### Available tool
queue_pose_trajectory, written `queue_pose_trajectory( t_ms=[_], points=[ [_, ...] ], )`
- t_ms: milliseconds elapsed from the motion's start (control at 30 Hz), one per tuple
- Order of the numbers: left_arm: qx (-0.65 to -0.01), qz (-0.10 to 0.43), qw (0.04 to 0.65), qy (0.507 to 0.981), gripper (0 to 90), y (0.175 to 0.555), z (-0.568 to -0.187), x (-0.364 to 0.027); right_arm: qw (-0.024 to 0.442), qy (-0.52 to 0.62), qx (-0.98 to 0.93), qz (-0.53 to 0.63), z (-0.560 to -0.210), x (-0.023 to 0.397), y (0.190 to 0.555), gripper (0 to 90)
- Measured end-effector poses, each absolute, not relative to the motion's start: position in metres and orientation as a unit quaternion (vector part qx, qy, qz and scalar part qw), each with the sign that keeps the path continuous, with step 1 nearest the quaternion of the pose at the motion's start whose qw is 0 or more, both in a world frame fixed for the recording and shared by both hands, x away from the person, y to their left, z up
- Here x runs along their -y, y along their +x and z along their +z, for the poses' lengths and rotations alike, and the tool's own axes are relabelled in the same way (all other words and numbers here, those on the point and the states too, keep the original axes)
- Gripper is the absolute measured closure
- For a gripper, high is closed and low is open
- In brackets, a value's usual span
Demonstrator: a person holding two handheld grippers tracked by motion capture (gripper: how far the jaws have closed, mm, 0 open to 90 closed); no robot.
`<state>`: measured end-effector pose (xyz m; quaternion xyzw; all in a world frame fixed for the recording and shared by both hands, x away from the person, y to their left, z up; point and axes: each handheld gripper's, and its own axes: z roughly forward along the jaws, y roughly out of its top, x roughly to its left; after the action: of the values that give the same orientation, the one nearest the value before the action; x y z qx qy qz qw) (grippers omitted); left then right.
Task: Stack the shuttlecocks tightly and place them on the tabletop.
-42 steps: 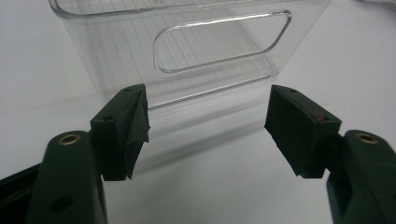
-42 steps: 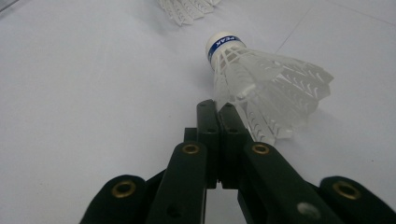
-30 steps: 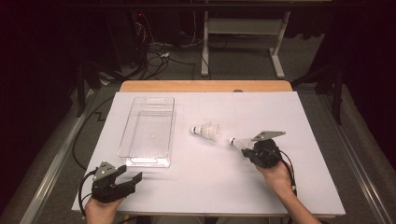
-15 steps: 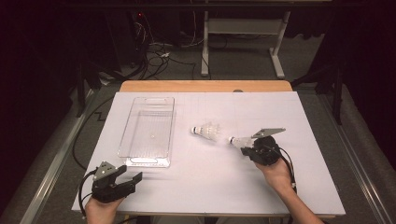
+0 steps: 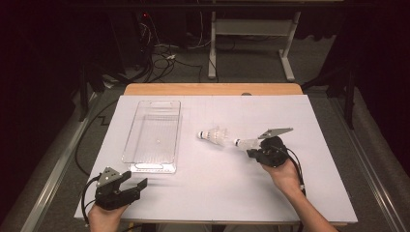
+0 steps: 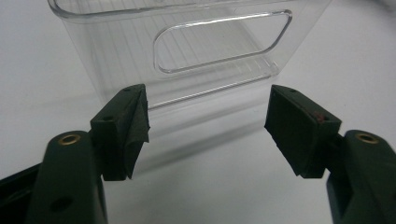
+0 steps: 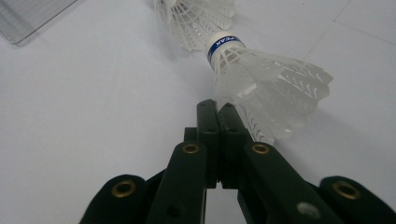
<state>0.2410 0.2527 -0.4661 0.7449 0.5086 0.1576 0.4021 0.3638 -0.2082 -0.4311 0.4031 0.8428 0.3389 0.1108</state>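
Two white shuttlecocks lie in line on the white table top point(image 5: 309, 193). The far shuttlecock point(image 5: 212, 135) point(image 7: 196, 16) points its cork left. The near shuttlecock point(image 5: 245, 143) point(image 7: 266, 86) has a blue band round its cork, which touches the far one's skirt. My right gripper point(image 5: 252, 151) point(image 7: 218, 105) is shut, its tips pinching the near rim of that skirt. My left gripper point(image 5: 140, 186) point(image 6: 208, 130) rests open at the table's front left, nothing between its fingers. It faces the end wall of the clear plastic tray point(image 5: 152, 137) point(image 6: 187, 51).
The tray is long and holds nothing, with a handle slot in its near end. A wooden table edge point(image 5: 212, 89) runs behind the white top. Cables and table legs lie on the dark floor beyond.
My right gripper and the near shuttlecock have edged slightly up and left, bringing its cork against the far shuttlecock's skirt. The left gripper has stayed put.
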Motion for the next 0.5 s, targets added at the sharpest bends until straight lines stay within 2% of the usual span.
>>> queue_pose_trajectory(
  t_ms=[500],
  points=[
    [-0.508,0.158,0.402,0.745,31.2,0.2410,-0.4661,-0.2527,0.105,0.398,-0.845,0.341,-0.4293,0.2017,0.3703,90.0]
  ],
)
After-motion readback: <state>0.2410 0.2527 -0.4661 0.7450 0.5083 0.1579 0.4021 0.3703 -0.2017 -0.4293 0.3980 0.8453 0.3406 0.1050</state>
